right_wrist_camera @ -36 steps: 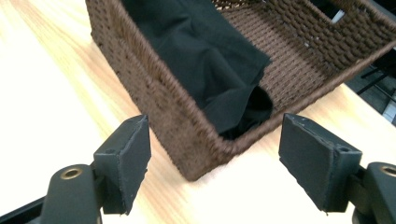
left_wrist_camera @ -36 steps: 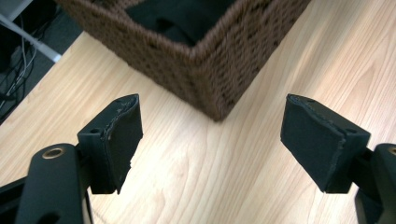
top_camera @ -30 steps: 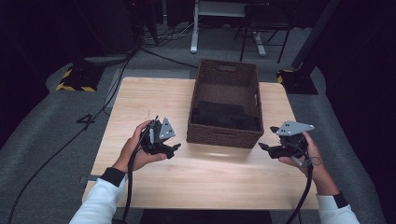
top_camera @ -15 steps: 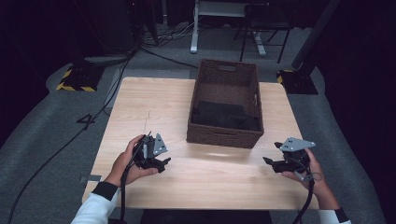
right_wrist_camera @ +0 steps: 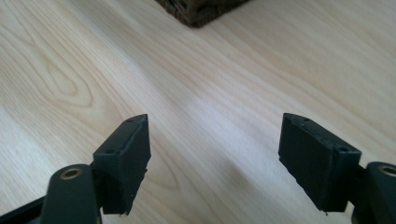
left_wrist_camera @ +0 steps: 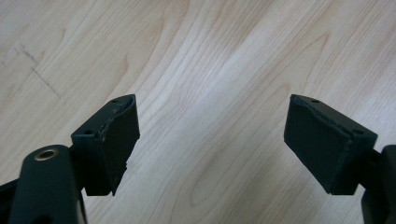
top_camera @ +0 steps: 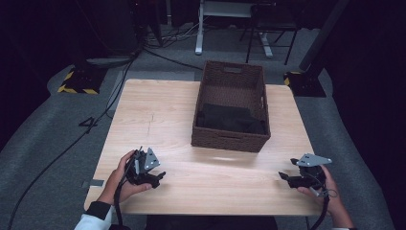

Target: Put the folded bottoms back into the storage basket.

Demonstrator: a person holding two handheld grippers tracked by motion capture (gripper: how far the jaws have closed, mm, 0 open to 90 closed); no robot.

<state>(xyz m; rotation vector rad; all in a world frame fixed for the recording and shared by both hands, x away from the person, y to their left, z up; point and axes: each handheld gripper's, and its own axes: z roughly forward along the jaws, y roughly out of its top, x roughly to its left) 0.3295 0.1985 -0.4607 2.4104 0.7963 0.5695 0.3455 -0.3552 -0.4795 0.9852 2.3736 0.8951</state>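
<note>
Basket (top_camera: 231, 139) sits at the tabletop's (top_camera: 158, 110) far-right part, dark cloth (top_camera: 231, 118) inside. Both hands have drawn back toward the near edge; left gripper (top_camera: 158, 176) and right gripper (top_camera: 283, 176) spread, empty, suggesting work finished.

One wooden table (top_camera: 182, 120) carried one woven basket (top_camera: 230, 139), and in it lay one dark cloth (top_camera: 230, 119) (folds hard to tell apart). Two hand-held grippers were over the table: a left gripper (top_camera: 160, 176) and a right gripper (top_camera: 283, 177).

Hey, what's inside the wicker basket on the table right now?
The wicker basket holds something dark and soft-looking, probably folded black cloth, covering its floor. Anything beneath that cloth is hidden.
</note>
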